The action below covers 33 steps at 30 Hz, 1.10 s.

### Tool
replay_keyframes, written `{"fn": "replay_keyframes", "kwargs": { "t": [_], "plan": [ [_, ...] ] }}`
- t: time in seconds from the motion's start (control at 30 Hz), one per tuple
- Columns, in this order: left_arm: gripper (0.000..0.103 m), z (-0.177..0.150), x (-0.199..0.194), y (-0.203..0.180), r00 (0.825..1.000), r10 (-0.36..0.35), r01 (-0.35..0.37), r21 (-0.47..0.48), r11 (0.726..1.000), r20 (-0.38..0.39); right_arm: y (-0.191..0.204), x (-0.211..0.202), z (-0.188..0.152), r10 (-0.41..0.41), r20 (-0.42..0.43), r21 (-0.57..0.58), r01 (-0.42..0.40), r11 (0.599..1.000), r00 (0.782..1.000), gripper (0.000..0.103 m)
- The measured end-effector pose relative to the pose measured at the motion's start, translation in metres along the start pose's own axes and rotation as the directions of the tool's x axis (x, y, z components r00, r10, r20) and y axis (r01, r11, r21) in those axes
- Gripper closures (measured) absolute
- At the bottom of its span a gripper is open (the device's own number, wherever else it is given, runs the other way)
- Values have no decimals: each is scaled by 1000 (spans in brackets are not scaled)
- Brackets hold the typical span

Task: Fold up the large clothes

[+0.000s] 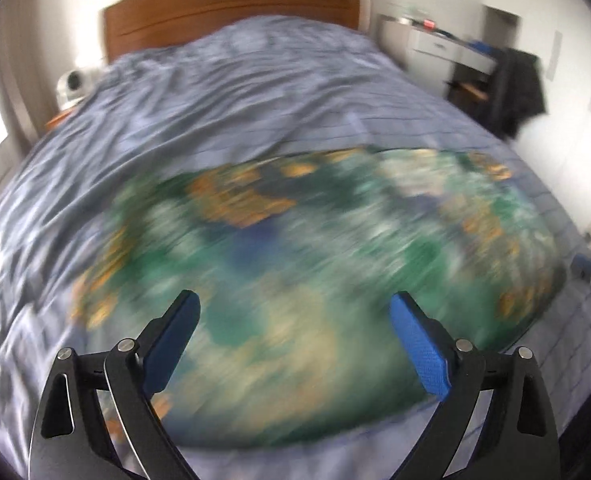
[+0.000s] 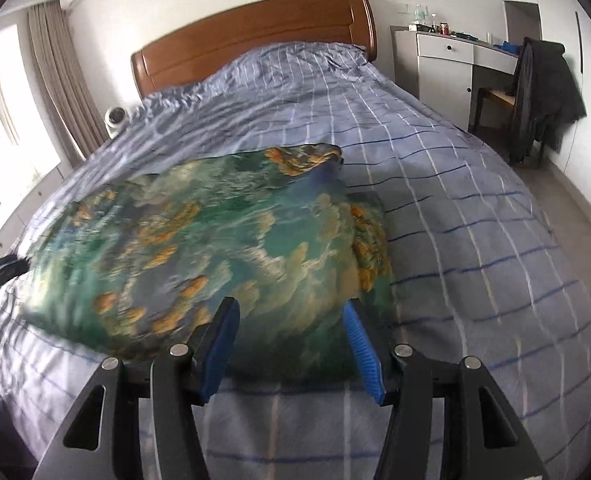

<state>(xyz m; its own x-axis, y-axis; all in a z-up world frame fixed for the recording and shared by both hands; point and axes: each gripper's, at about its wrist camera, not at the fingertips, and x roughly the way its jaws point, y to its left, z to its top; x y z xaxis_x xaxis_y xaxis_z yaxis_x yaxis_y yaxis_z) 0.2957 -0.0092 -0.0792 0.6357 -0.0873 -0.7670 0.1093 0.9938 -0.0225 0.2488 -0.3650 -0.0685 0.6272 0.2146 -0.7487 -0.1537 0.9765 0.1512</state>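
A large green garment with orange and cream patches lies spread flat on the blue checked bedcover. The left wrist view shows the same garment, strongly blurred. My left gripper hangs above its near part, jaws wide open, nothing between the blue pads. Over the garment's near right corner, my right gripper stands open about half way, and its pads hold no cloth. At the far right a folded edge of the garment shows an orange lining.
A brown wooden headboard closes the bed's far end. White drawers and a chair draped with a dark coat stand at the right. A small white appliance and curtains are at the left.
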Motion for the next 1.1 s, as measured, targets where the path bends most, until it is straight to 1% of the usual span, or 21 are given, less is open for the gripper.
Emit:
{"fn": "replay_keyframes", "kwargs": {
  "t": [0.03, 0.1, 0.2, 0.27, 0.37, 0.43, 0.5, 0.53, 0.63, 0.77, 0.83, 0.9, 0.93, 1.0, 1.03, 1.1],
  "plan": [
    [7, 16, 12, -13, 1000, -20, 21, 35, 999, -9, 2, -4, -6, 18, 3, 9, -18, 1000, 1000, 47],
    [7, 46, 39, -31, 1000, -5, 7, 69, 998, -30, 7, -10, -15, 53, -3, 22, -53, 998, 999, 47],
    [7, 73, 71, -41, 998, 4, -1, 48, 999, -67, 17, -20, -29, 95, -12, 18, -95, 995, 995, 47],
    [7, 78, 94, -42, 994, 39, -37, 30, 999, -98, 25, -28, -38, 121, -9, 12, -121, 993, 993, 47],
    [7, 59, 107, -37, 987, 67, -65, 23, 998, -147, 33, -40, -49, 147, -2, -6, -147, 989, 989, 47],
    [7, 41, 99, -37, 990, 56, -53, 28, 998, -131, 36, -46, -55, 149, 2, -17, -149, 989, 989, 47],
    [6, 21, 81, -39, 993, 63, -59, 44, 997, -100, 37, -51, -60, 148, 2, -25, -148, 989, 989, 47],
    [6, 17, 77, -41, 994, 63, -59, 48, 997, -92, 38, -52, -62, 146, -1, -30, -146, 989, 989, 47],
    [6, -10, 53, -57, 996, 71, -63, 121, 991, -59, 37, -51, -67, 143, -10, -27, -144, 989, 990, 47],
    [6, -39, 31, -82, 995, 97, -88, 227, 970, -28, 33, -50, -71, 148, -13, 33, -148, 988, 989, 47],
    [6, -51, 23, -86, 994, 102, -91, 247, 965, -35, 32, -51, -72, 140, -8, 53, -139, 989, 990, 47],
    [6, -60, 13, -88, 996, 77, -62, 242, 968, -53, 28, -49, -72, 114, -18, 81, -112, 990, 993, 47],
    [6, -64, 8, -88, 996, 59, -42, 238, 970, -66, 25, -47, -71, 98, -26, 103, -95, 990, 995, 45],
    [6, -70, 0, -88, 996, 44, -24, 235, 972, -77, 14, -43, -68, 86, -34, 154, -80, 985, 996, 35],
    [6, -73, -7, -87, 997, 38, -20, 232, 973, -73, 7, -39, -66, 88, -34, 189, -80, 979, 996, 33],
    [6, -74, -14, -83, 997, 30, -15, 225, 974, -67, -14, -27, -59, 115, -35, 307, -99, 946, 993, 23]
  ]
}}
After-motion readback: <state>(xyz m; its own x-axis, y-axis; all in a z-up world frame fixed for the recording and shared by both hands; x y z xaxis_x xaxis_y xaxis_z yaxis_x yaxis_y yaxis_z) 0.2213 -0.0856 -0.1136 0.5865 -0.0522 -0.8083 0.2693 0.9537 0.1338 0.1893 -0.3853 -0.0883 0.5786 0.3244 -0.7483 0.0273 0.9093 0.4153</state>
